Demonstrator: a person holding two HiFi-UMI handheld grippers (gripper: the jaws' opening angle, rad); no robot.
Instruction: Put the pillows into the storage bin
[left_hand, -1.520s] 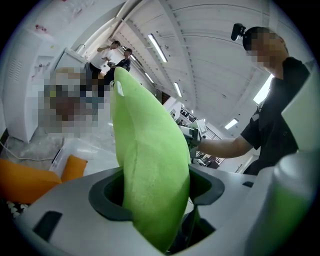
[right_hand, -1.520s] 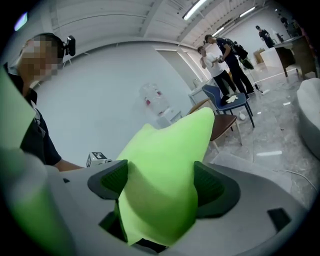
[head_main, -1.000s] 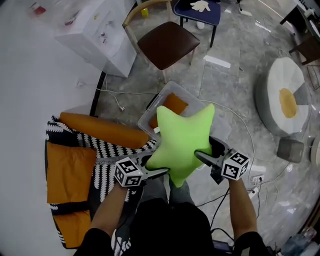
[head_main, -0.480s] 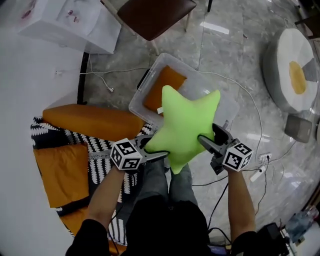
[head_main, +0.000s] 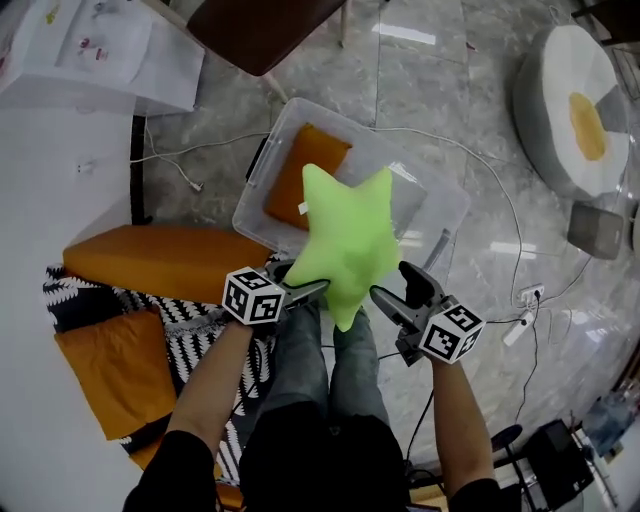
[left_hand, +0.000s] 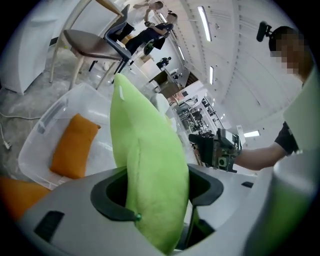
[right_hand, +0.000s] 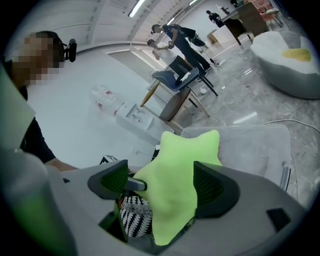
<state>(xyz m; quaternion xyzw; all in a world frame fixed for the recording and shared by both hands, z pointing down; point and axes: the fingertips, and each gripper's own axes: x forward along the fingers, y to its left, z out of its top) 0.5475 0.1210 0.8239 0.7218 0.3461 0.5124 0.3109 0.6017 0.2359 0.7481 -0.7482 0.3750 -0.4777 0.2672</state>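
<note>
A green star-shaped pillow (head_main: 345, 240) hangs in the air over the near side of a clear plastic storage bin (head_main: 432, 205). My left gripper (head_main: 312, 288) is shut on its lower left arm, and the pillow (left_hand: 150, 170) fills the gap between those jaws. From the other side my right gripper (head_main: 388, 290) is shut on the pillow (right_hand: 172, 185). One orange pillow (head_main: 305, 175) lies inside the bin. A long orange bolster (head_main: 150, 262) and a square orange pillow (head_main: 100, 370) rest on the floor at left.
A black-and-white patterned cloth (head_main: 205, 320) lies under the floor pillows. A brown chair (head_main: 260, 30) and a white box (head_main: 90, 50) stand beyond the bin. Cables (head_main: 180, 160) and a power strip (head_main: 525, 320) cross the marble floor. A white beanbag (head_main: 575, 110) sits at far right.
Both grippers have sunk with the green pillow toward the bin. The pillow has rolled a little and now hangs lower, over the bin's near edge.
</note>
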